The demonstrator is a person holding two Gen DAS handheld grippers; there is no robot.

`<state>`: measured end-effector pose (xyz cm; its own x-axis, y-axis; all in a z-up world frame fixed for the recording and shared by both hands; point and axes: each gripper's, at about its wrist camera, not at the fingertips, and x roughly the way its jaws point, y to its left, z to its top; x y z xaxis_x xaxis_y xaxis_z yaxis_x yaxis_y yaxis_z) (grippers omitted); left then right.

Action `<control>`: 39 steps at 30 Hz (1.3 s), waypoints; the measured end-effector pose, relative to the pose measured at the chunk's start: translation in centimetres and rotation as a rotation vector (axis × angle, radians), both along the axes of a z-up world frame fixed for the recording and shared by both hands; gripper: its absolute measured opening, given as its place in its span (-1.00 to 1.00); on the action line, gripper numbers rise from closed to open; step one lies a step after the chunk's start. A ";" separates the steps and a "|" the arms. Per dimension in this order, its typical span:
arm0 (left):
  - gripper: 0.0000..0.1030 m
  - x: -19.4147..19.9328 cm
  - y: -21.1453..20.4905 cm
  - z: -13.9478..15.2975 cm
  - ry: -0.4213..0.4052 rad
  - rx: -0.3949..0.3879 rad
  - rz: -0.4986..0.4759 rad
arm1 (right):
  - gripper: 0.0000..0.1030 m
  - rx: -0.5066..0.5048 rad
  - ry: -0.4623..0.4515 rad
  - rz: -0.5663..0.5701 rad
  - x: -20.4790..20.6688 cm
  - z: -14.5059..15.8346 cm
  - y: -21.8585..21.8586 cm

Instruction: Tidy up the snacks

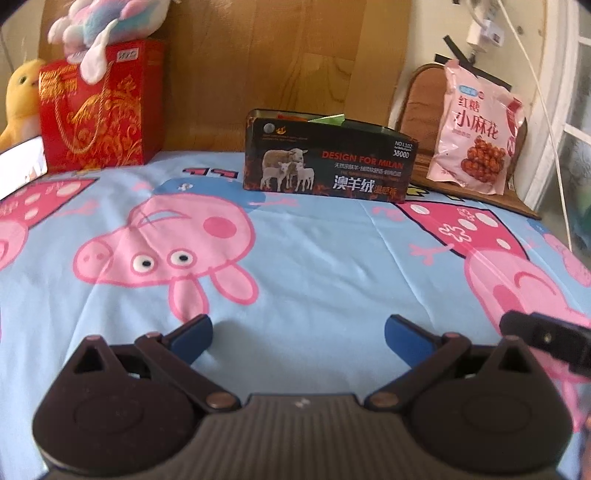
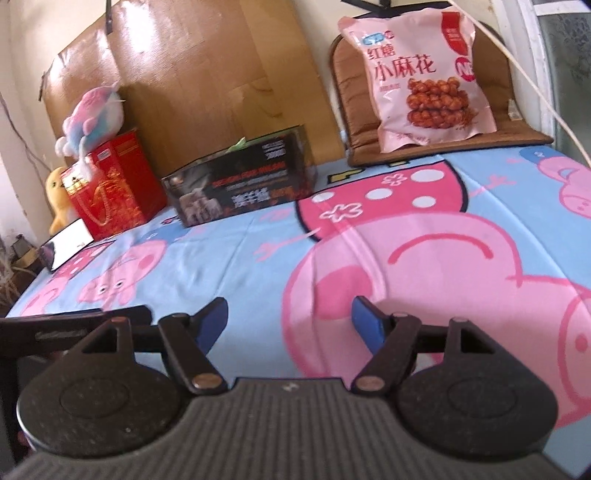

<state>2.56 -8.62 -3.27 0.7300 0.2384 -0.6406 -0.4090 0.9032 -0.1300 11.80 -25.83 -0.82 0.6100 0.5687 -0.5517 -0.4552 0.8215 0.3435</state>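
A pink snack bag (image 1: 474, 129) with red Chinese print leans upright on a brown cushion (image 1: 417, 99) at the back right; it also shows in the right wrist view (image 2: 424, 77). A black open-topped box (image 1: 328, 158) with sheep pictures stands at the back middle, with something green and orange inside; it also shows in the right wrist view (image 2: 243, 181). My left gripper (image 1: 297, 338) is open and empty, low over the cartoon sheet. My right gripper (image 2: 288, 321) is open and empty, also over the sheet, and part of it shows in the left wrist view (image 1: 546, 336).
A red gift bag (image 1: 96, 107) with a pastel plush toy (image 1: 107, 26) on top stands at the back left, a yellow plush (image 1: 20, 99) beside it. A white flat box (image 1: 20, 166) lies at the left edge. A wooden board (image 1: 280, 66) backs the bed.
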 end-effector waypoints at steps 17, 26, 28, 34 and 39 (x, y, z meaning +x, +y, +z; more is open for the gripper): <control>1.00 -1.5 -3.2 3.1 0.002 0.231 0.143 | 0.48 0.056 -0.038 0.041 -2.2 2.2 -0.3; 1.00 -0.9 -5.0 3.4 0.011 0.270 0.133 | 0.50 0.045 -0.058 0.049 -3.2 2.5 -0.6; 1.00 -0.7 -5.1 3.3 0.022 0.267 0.130 | 0.50 0.045 -0.055 0.049 -3.2 2.5 -0.7; 1.00 -0.5 -4.4 3.2 0.058 0.182 0.111 | 0.50 0.045 -0.048 0.049 -3.2 2.4 -0.8; 1.00 -0.6 -4.3 3.0 0.067 0.176 0.114 | 0.50 0.049 -0.044 0.052 -3.3 2.4 -0.6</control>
